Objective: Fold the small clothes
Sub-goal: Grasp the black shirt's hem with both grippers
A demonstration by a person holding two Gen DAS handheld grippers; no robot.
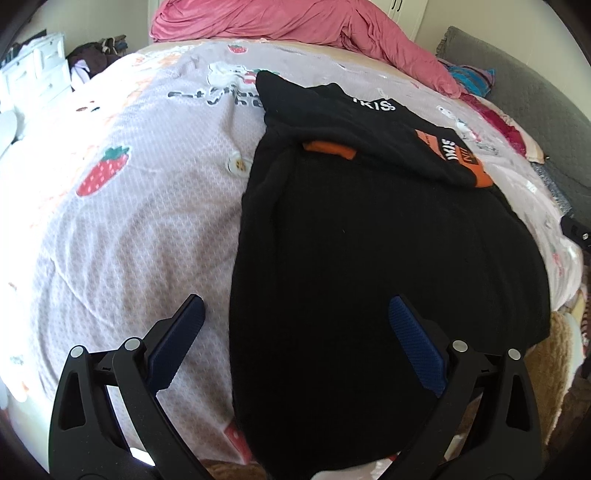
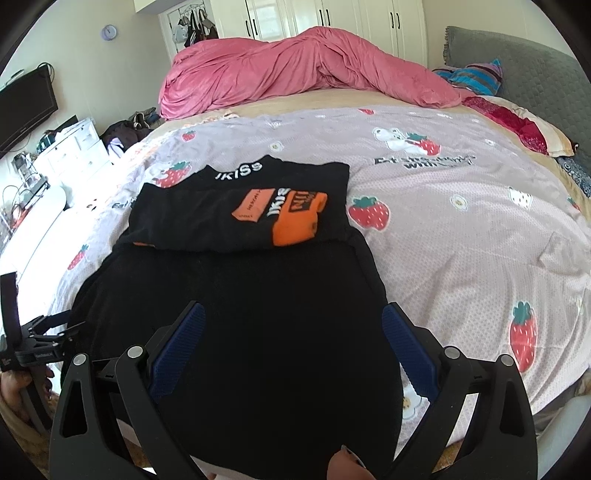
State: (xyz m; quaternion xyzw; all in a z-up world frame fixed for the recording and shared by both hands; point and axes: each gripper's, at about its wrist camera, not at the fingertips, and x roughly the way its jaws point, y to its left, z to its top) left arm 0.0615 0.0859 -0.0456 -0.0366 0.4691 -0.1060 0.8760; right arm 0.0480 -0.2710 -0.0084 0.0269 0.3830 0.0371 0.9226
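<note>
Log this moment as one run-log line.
left claw: open, over shirt's left edge | right claw: open, above shirt | black shirt: sleeves folded in, flat on bedspread

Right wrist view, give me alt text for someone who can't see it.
A black garment, its top part folded down to show an orange patch, lies on a strawberry-print bedspread. The open right gripper hovers over its near end, with a pink duvet heaped behind.

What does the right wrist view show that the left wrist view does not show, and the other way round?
Only the right wrist view shows the wall clock, the dark screen, the white wardrobe doors and the left gripper from outside. Only the left wrist view shows the brown fleece. Both show the black garment, strawberry bedsheet and pink duvet.
</note>
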